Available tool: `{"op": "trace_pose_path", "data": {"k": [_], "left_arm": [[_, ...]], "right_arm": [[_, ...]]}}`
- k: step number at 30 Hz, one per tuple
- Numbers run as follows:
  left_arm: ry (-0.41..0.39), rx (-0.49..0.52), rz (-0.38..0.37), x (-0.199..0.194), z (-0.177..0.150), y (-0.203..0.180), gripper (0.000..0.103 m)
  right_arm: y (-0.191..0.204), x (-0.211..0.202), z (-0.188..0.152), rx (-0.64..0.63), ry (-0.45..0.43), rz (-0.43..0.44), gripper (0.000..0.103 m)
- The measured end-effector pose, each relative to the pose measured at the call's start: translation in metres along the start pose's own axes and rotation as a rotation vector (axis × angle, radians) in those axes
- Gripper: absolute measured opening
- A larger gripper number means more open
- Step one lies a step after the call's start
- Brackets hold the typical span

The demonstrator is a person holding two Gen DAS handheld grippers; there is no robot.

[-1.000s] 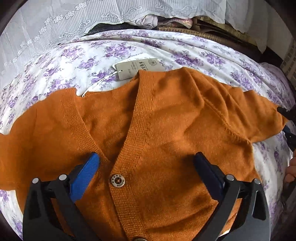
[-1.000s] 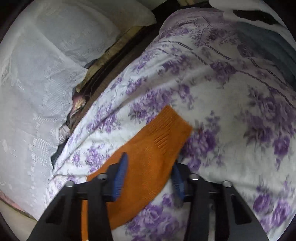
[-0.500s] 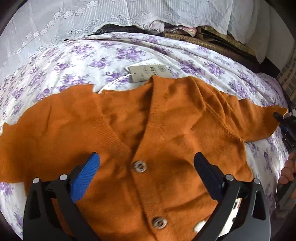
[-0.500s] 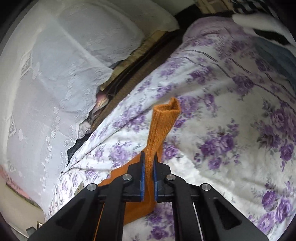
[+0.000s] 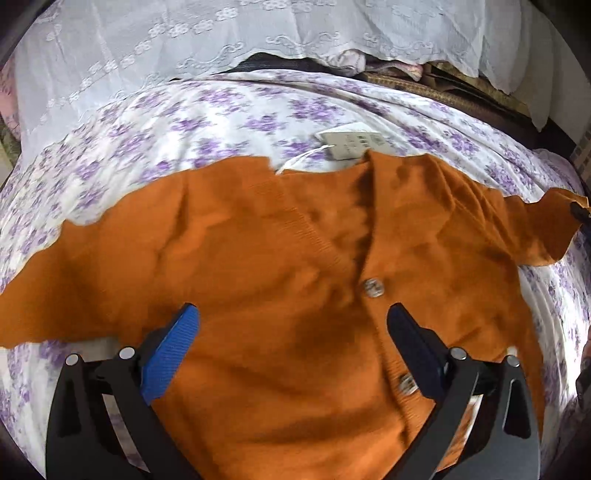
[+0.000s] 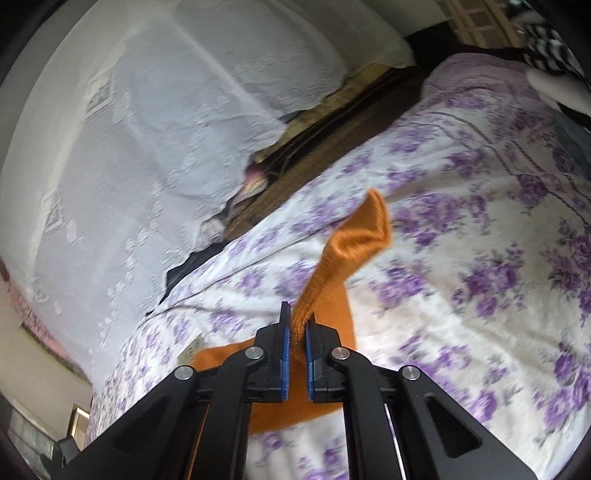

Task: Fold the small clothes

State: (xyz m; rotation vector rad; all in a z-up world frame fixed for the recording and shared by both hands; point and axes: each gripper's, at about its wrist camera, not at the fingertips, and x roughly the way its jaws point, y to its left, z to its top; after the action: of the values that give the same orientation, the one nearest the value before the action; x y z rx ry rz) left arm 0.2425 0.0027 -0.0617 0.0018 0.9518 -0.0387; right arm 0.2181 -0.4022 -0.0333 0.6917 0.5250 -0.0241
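Observation:
A small orange knit cardigan point(image 5: 280, 266) with metal buttons lies front up on the purple-flowered bedsheet point(image 5: 221, 118). A paper tag point(image 5: 351, 144) sticks out at its neck. My left gripper point(image 5: 291, 332) is open and hovers over the cardigan's lower chest, holding nothing. My right gripper point(image 6: 297, 332) is shut on the cardigan's right sleeve point(image 6: 354, 236) and holds it lifted off the sheet, cuff pointing up and away. In the left wrist view that sleeve point(image 5: 546, 221) stretches to the far right edge.
White lace pillows point(image 5: 258, 33) and a dark gap with bedding lie along the far side of the bed. In the right wrist view the flowered sheet point(image 6: 480, 258) spreads to the right, with a black-and-white cloth point(image 6: 546, 40) at the top right.
My right gripper closed on the sleeve and has lifted it off the sheet. My left gripper has shifted left over the cardigan, still open.

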Motion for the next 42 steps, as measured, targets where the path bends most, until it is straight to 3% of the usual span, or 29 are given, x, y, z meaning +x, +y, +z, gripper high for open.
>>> {"op": "trace_pose_path", "data": {"k": [4, 8, 12, 24, 34, 42], "left_arm": [[0.013, -0.028, 0.011, -0.007, -0.011, 0.033, 0.099], [0.010, -0.029, 0.082, -0.013, -0.029, 0.072, 0.099], [0.013, -0.093, 0.055, -0.019, -0.037, 0.103, 0.099], [-0.089, -0.072, 0.081, -0.025, -0.002, 0.101, 0.099], [-0.035, -0.166, 0.029, -0.004, -0.002, 0.126, 0.099], [-0.040, -0.123, 0.069, -0.001, -0.004, 0.116, 0.099]], "right_arm": [[0.029, -0.003, -0.009, -0.057, 0.020, 0.040, 0.007], [0.056, -0.003, -0.019, -0.110, 0.032, 0.067, 0.007], [0.078, -0.001, -0.030, -0.149, 0.050, 0.088, 0.007], [0.160, 0.017, -0.073, -0.220, 0.142, 0.186, 0.007], [0.214, 0.047, -0.112, -0.252, 0.253, 0.250, 0.007], [0.234, 0.072, -0.162, -0.332, 0.362, 0.242, 0.007]]}}
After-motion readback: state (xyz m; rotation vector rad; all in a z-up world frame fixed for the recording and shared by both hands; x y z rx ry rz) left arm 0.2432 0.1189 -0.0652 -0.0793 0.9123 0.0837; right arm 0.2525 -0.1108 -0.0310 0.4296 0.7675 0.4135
